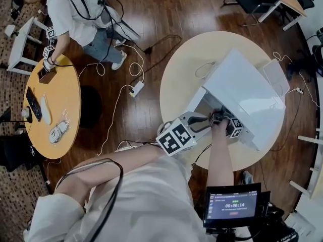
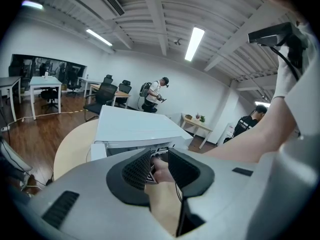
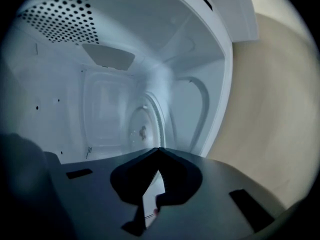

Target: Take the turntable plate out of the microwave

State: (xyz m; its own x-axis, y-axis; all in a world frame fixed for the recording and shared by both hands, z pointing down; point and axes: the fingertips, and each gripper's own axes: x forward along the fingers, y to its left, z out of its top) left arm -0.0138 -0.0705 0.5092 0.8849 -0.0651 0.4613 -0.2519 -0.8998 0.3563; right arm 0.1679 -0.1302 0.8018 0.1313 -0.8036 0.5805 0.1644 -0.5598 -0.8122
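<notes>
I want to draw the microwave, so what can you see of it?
The microwave is a white box, seemingly painted metal, standing on the round pale table. Its front stands open. Inside, the walls are white, one with a patch of small dark holes, and a round clear turntable plate is in there. The right hand-held gripper reaches into the opening, jaws together near the plate's rim; whether it pinches the plate I cannot tell.
</notes>
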